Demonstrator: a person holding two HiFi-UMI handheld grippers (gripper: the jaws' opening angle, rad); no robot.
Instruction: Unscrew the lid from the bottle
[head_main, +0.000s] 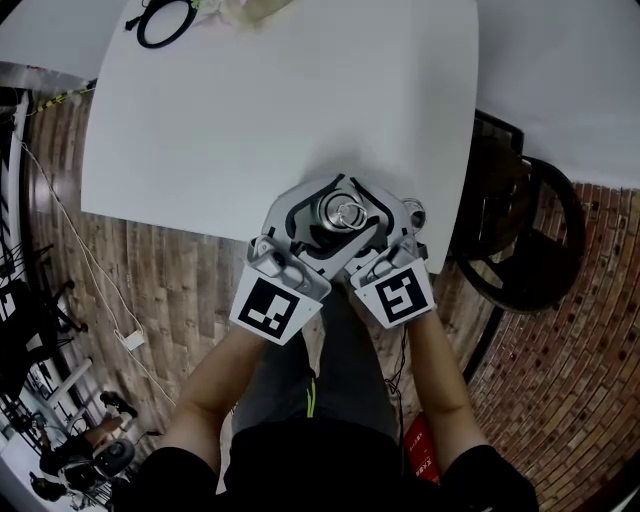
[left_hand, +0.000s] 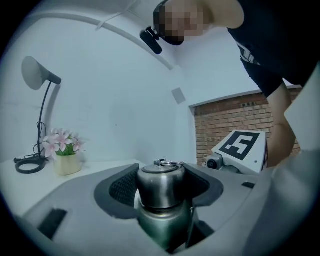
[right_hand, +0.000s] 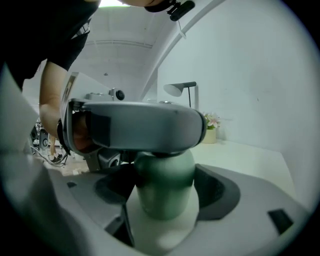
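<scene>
A green metal bottle (right_hand: 165, 192) with a steel lid (left_hand: 161, 186) stands upright at the white table's near edge. In the head view only the lid's top (head_main: 345, 213) shows, with a small ring on it. My left gripper (left_hand: 161, 189) is shut on the lid, its dark pads against both sides. Lower down, my right gripper (right_hand: 165, 197) is shut on the green body. In the head view the left gripper (head_main: 340, 212) wraps the lid and covers most of the right gripper (head_main: 388, 245). Both marker cubes point back at the person.
The white table (head_main: 300, 100) stretches away from the grippers. At its far end sit a black ring-shaped lamp base (head_main: 165, 20) and a pot of pink flowers (left_hand: 65, 159). A black chair (head_main: 530, 230) stands to the right on the brick-patterned floor.
</scene>
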